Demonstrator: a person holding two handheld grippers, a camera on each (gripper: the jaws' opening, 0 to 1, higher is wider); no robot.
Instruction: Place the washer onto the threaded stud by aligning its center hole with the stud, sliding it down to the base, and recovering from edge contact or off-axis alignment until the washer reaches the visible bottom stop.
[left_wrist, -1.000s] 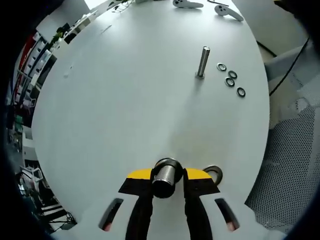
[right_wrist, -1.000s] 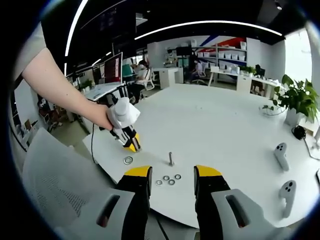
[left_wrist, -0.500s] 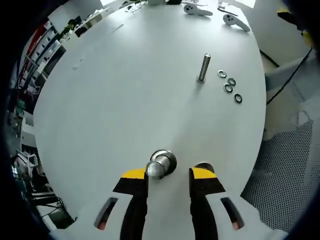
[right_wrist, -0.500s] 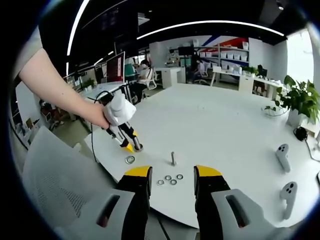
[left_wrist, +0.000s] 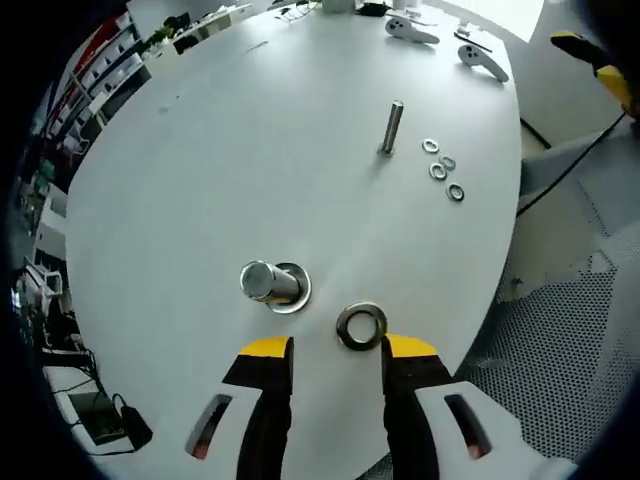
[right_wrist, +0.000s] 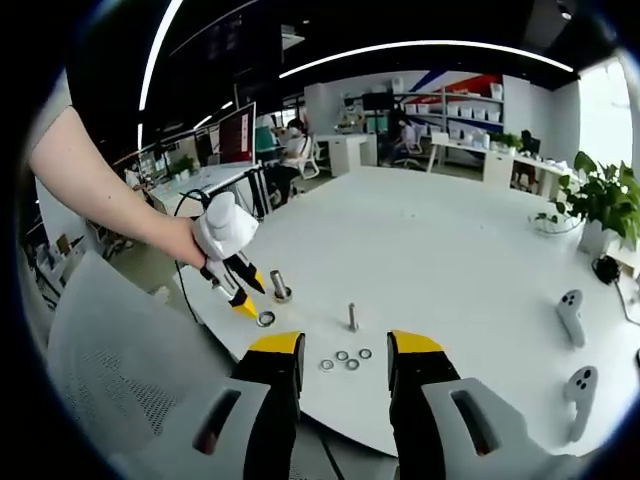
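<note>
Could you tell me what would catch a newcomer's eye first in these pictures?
Probably the thick stud standing on the white table, with a large washer lying flat beside it, just ahead of the open left gripper. Farther off, a thin stud stands next to four small washers.

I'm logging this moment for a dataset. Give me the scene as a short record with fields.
surface: white round table
left gripper: open, empty, just short of the large washer
large stud: standing on its base, beside that washer, bare
thin stud: upright, farther off
small washers: four, flat, in a line beside the thin stud
right gripper: open, empty, held back from the table edge
</note>
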